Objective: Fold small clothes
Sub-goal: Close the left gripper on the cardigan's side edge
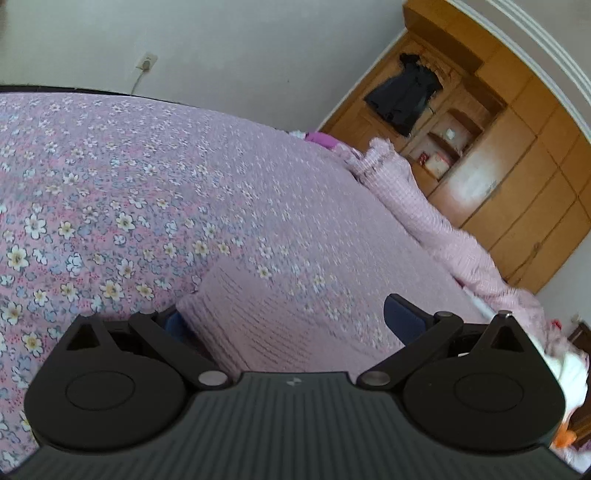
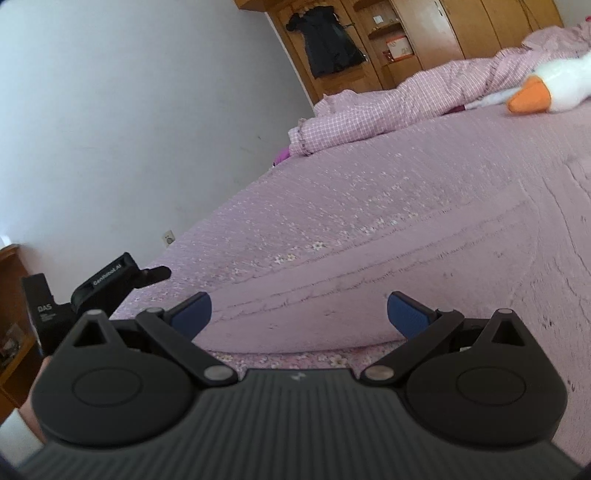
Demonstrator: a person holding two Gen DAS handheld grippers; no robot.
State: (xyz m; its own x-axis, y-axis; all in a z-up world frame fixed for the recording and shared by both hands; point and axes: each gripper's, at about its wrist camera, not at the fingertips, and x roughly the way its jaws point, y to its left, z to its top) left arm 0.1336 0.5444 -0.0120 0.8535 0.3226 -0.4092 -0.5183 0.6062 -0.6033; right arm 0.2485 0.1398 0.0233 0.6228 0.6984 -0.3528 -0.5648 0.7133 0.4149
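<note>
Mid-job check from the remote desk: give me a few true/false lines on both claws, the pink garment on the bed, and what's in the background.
1. The left claw is open, with the pink knitted garment between its fingers. True.
2. The right claw is clamped shut on the garment. False: its jaws stand wide apart, with the garment's edge lying between them.
3. A white plush toy with an orange beak lies on the bed. True.
4. The bedspread is plain white. False: it is purple-pink with a small flower print.
5. A dark garment hangs at the wooden wardrobe. True.
</note>
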